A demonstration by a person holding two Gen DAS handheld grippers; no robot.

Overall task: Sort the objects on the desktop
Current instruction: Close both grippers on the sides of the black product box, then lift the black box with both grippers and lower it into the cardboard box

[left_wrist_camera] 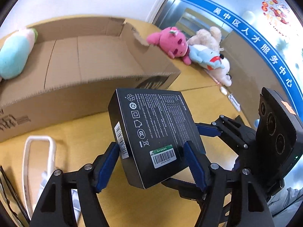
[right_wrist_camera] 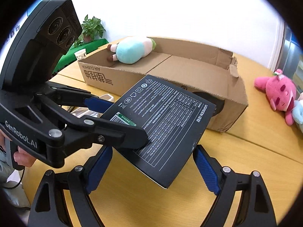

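**Black box held up over the yellow surface**

The yellow wooden surface (left_wrist_camera: 189, 83) fills the lower half of both views. Across the upper middle of each frame lies a long, open cardboard box (left_wrist_camera: 90, 64), low-walled with a torn right end and black print on its near side. A pale blue and white plush toy (left_wrist_camera: 13, 56) lies inside at its left end, far left in the left wrist view. On the surface past the box's right end, upper right of centre in that view, a pink plush toy (left_wrist_camera: 170, 42) lies against a small heap of other soft toys (left_wrist_camera: 210, 54).

At frame centre, a flat black box (left_wrist_camera: 161, 132) with white print and a barcode sticker hangs tilted above the surface, clear of it. The left claw (left_wrist_camera: 153, 162) has hold of it, blue pads pressed on opposite edges near the barcode end.

The right claw (right_wrist_camera: 153, 170) stands wide apart at the bottom of its own view; the box's lower corner sits between its fingers, and neither pad seems to touch it.

A white-framed item (left_wrist_camera: 37, 162) lies on the surface at lower left of the left wrist view. A person's hand (right_wrist_camera: 22, 157) grips the left claw's handle.
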